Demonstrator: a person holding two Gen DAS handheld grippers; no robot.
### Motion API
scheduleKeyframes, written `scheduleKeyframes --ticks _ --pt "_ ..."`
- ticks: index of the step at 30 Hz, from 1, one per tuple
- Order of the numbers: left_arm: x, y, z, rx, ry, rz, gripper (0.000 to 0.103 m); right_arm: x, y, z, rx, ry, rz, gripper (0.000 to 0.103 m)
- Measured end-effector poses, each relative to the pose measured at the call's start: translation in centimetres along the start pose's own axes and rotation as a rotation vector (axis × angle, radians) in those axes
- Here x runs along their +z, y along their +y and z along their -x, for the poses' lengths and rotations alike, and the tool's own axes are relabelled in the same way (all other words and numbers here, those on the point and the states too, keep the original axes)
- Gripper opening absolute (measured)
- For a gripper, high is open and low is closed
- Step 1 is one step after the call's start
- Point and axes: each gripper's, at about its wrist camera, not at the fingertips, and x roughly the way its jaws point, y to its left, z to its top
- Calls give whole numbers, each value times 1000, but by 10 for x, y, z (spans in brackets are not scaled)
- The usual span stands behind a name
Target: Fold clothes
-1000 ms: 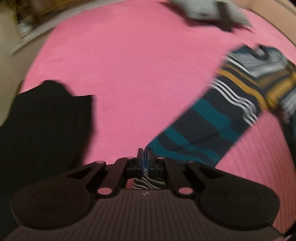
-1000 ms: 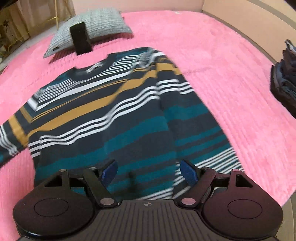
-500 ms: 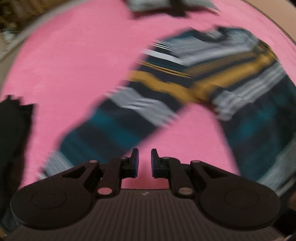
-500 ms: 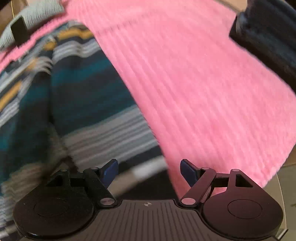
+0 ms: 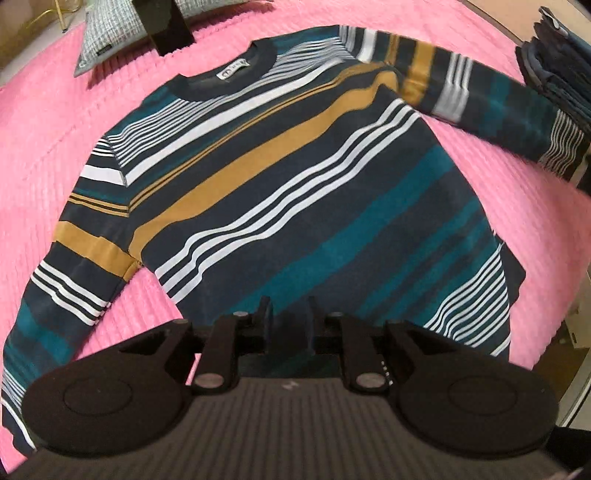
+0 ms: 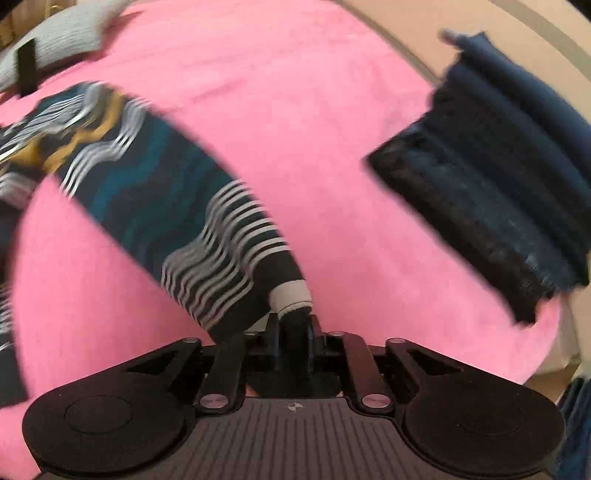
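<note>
On the pink ribbed bedspread (image 5: 44, 122) the striped sweater (image 5: 288, 184) lies spread front-up, collar toward twelve o'clock in the left wrist view, hem down at six, just beyond the left gripper (image 5: 289, 321). That gripper has its fingers part-way apart, nothing between them, hovering above the lower hem! One sleeve runs down toward seven o'clock, the other stretches out toward two o'clock, reaching close to a stack of folded dark clothes (image 5: 557, 62) at the bed's edge. A grey knit pillow (image 5: 107, 33) sits at eleven o'clock with a black flat object (image 5: 166, 26) propped against it, just past the collar. Over to the right wrist view: the right gripper (image 6: 293, 341) is clenched on the sleeve's cuff (image 6: 291, 295), dark ribbing pinched between the blue-padded fingers, the sleeve trailing away toward ten o'clock, blurred. The dark folded stack (image 6: 495, 177) shows at two o'clock here, apart from the cuff, pink cover between them. The pillow (image 6: 62, 33) sits far off at eleven o'clock, and whether the sleeve is raised off the bedspread or resting on it, I cannot tell.
</note>
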Motion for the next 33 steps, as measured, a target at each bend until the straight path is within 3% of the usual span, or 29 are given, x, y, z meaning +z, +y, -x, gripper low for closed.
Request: scheduleKeyframes --ticks 1,2,4,10,13,15,19,20,21,22,27,29,33 --pt "-2 0 1 11 2 12 20 7 -7 -2 -5 -5 -6 56" --pt "-6 2 2 19 7 28 22 11 -7 0 -13 -27 -3 62" --pt "-18 5 6 34 23 66 25 10 15 6 51 -70 28 63" --pt "-75 18 13 54 97 176 29 -29 114 11 528 38 40 63" --pt "-109 25 13 32 125 234 31 -51 160 1 652 124 95 63" --pt "-130 28 11 16 146 263 32 -58 180 -7 677 147 120 63" --pt "-168 26 12 -39 158 302 39 -55 184 -2 604 147 189 62" --pt "-176 25 12 -50 158 312 40 -55 185 0 586 147 206 57" --pt "-183 25 10 -60 160 324 40 -54 186 1 567 147 223 25" --pt "-190 24 9 -68 161 337 40 -54 187 2 549 147 239 2" --pt "-209 25 11 -116 133 412 40 -51 190 9 454 147 320 1" --pt "-213 24 14 -146 108 436 40 -59 150 10 358 218 227 1" --pt "-218 19 9 -172 93 460 40 -86 142 -3 312 331 190 1"
